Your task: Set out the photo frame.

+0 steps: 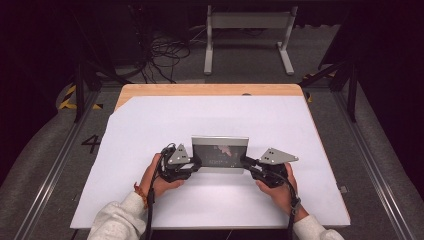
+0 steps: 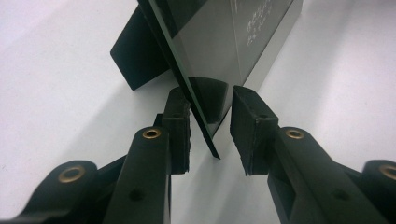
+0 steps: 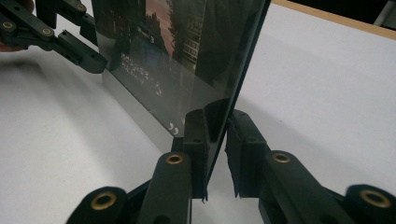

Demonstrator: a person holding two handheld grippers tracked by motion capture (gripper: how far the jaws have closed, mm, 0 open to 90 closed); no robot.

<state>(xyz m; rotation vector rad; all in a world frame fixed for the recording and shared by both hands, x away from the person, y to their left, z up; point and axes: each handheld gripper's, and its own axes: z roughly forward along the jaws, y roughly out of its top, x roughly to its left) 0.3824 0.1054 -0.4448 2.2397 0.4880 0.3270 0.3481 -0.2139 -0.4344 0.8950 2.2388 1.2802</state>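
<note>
A glass-fronted photo frame (image 1: pixel 220 152) stands upright on the white sheet, with a dark picture and pale text on its face. My left gripper (image 1: pixel 196 162) is at its left edge; in the left gripper view its jaws straddle the frame's (image 2: pixel 219 42) lower corner, open (image 2: pixel 210 116), with a gap on the right side. The frame's black back stand (image 2: pixel 137 51) rests on the sheet. My right gripper (image 1: pixel 245 161) is shut (image 3: pixel 215 126) on the right edge of the frame (image 3: pixel 177 46). The left gripper (image 3: pixel 84 51) appears at the frame's far edge.
The white sheet (image 1: pixel 150 120) covers most of a wooden table (image 1: pixel 210 89), with bare sheet all round the frame. Behind the table, on the floor, stand a white metal support (image 1: pixel 247 22) and loose cables (image 1: pixel 165 52).
</note>
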